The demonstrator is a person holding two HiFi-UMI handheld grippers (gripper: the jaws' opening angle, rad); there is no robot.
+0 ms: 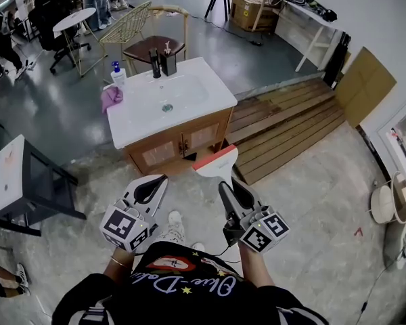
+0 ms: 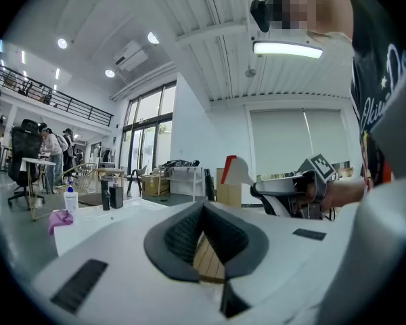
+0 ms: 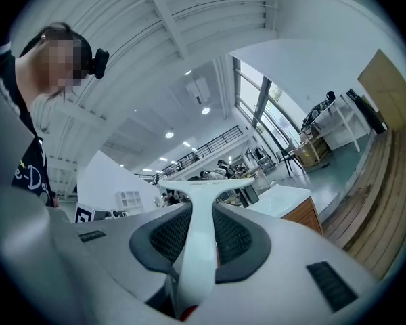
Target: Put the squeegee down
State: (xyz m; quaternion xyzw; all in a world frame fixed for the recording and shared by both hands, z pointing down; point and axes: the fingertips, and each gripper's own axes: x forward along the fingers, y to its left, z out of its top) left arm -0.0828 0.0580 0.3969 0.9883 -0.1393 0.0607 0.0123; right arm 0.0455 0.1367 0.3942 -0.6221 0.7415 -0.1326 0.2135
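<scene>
Carry step: right gripper [image 1: 224, 183] pinches the squeegee [image 1: 216, 164] handle just short of the vanity [image 1: 143, 122]; left gripper [image 1: 151, 189] is pressed together and empty; next move, likely, is to reach over the vanity top, lower and release.

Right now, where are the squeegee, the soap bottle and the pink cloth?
squeegee [image 1: 216, 164]: head view, its white head.
soap bottle [image 1: 118, 77]: head view, the bottle's body.
pink cloth [image 1: 111, 98]: head view, middle of the crumpled cloth.
</scene>
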